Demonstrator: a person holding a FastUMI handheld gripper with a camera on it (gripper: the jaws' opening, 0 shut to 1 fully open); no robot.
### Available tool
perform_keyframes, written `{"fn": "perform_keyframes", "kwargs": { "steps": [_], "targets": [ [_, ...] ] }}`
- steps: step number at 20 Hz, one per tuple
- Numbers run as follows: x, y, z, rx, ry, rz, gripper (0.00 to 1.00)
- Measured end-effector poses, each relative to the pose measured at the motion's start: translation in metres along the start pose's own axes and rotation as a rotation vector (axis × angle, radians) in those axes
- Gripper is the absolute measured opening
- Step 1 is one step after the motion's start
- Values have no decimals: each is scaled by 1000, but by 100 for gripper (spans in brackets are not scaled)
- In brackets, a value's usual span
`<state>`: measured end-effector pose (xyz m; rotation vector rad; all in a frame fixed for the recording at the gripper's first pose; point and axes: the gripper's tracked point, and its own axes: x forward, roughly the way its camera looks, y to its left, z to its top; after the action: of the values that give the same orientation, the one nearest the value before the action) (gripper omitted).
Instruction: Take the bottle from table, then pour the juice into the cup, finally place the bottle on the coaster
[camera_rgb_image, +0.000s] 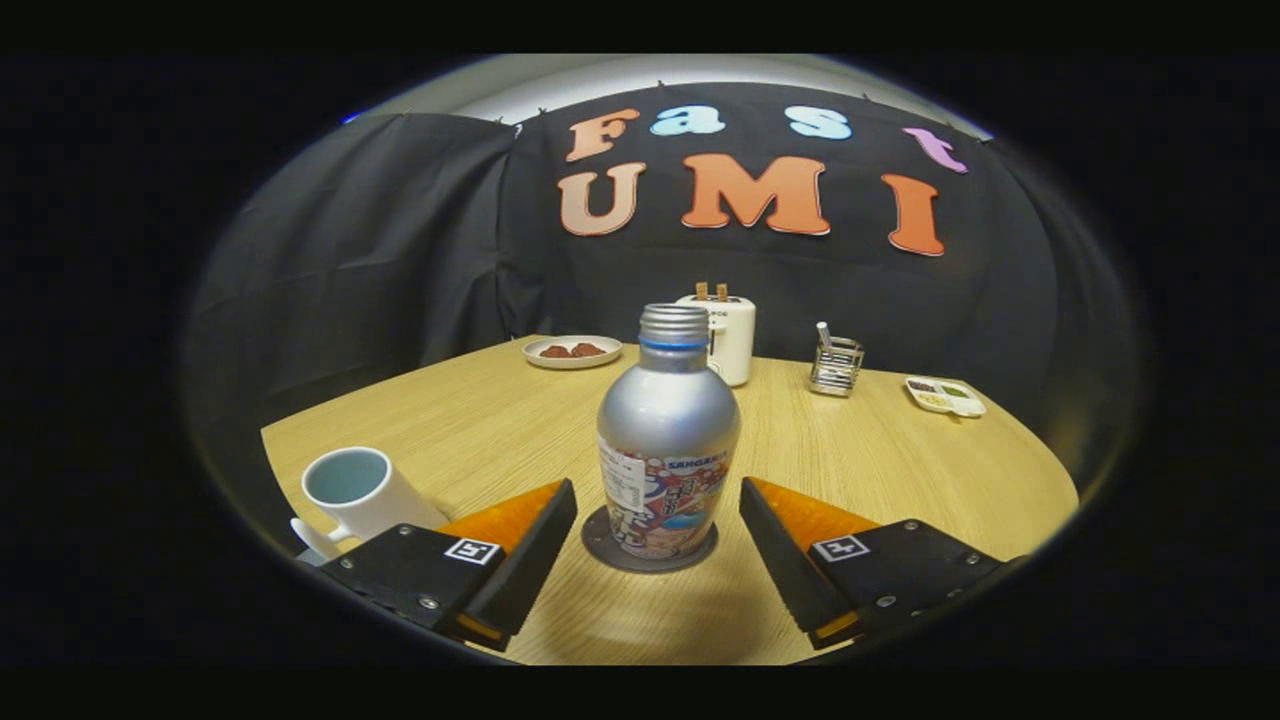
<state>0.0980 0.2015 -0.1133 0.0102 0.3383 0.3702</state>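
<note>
Bottle (668, 440): upright on coaster (650, 552), uncapped, so likely final placement; gripper (658, 540) wide, fingers flanking it without contact; cup (358, 492) just beside, left.

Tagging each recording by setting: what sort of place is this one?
Most likely a staged booth dressed as a dining table: a wooden table against black cloth, with a toaster and a snack plate. The open tongs flank a bottle on its coaster.
</note>
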Motion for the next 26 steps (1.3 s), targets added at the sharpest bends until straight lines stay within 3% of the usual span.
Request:
{"fn": "perform_keyframes", "kwargs": {
  "steps": [8,16,26],
  "targets": [
    [-58,-15,28,25,-56,-49,98],
    [-141,-58,57,29,-147,-179,97],
    [-198,-99,41,90,-183,-322,97]
  ]
}}
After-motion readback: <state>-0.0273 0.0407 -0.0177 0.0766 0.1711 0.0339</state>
